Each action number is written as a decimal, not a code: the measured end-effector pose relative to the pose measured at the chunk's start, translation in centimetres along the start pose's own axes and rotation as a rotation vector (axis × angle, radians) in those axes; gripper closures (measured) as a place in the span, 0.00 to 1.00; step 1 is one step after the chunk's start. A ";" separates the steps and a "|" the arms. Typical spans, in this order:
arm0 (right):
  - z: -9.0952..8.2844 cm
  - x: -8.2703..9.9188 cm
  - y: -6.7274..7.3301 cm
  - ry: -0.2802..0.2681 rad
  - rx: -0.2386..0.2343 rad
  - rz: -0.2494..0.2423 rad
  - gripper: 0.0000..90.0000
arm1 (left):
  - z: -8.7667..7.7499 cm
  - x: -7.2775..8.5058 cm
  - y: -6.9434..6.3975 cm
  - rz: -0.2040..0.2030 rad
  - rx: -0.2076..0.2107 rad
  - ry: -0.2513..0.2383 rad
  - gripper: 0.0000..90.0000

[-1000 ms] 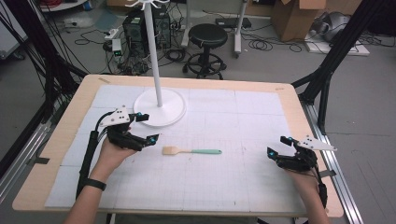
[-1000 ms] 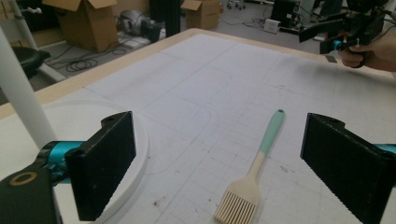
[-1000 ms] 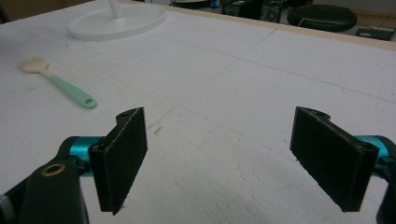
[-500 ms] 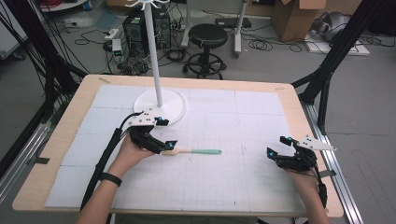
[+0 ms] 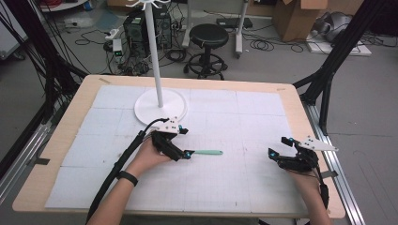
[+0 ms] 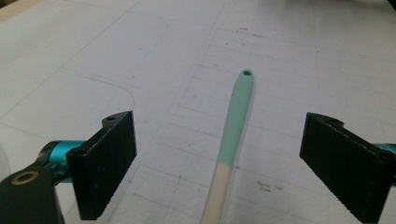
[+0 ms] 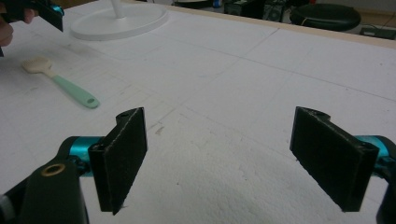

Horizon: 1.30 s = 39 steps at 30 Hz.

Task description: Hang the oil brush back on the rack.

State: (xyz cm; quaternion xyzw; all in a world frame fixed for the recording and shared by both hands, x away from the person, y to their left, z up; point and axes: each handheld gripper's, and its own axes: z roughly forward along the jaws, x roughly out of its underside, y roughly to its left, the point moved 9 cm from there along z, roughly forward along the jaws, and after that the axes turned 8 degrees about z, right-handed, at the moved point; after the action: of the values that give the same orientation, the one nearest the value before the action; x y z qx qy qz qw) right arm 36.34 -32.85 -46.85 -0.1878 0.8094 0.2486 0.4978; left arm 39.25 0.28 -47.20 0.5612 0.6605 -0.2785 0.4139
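even, soft overhead light, bright on the white table (image 5: 263, 117); shadows faint. high view slightly soft; both gripper views grainy, blurred toward the near jaws and far edge.

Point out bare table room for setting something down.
Free: the mat between the brush and the right claw, and the far right corner beyond it. Crowded: around the stand base, where the left claw straddles the brush.

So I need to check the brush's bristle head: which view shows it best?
The right gripper view: the brush lies whole, cream head plain. The left gripper view shows its green handle between the open left gripper; the high view hides the head.
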 end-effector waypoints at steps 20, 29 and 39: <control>0.0 0.0 -0.1 -0.001 -0.003 -0.001 0.20 | 1.8 1.7 -0.6 0.045 0.051 0.113 0.54; 0.0 0.0 0.0 -0.001 -0.005 0.002 0.20 | 2.0 2.4 -0.7 0.039 0.069 0.152 0.74; 0.0 0.0 0.0 -0.001 -0.009 -0.003 0.20 | 2.0 2.3 -1.1 0.060 0.069 0.170 0.88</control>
State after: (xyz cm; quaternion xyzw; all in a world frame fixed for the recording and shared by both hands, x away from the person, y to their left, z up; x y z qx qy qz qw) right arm 36.36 -32.79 -46.85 -0.1913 0.8078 0.2517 0.4976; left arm 38.59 -0.45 -50.34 0.6164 0.6661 -0.2399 0.3446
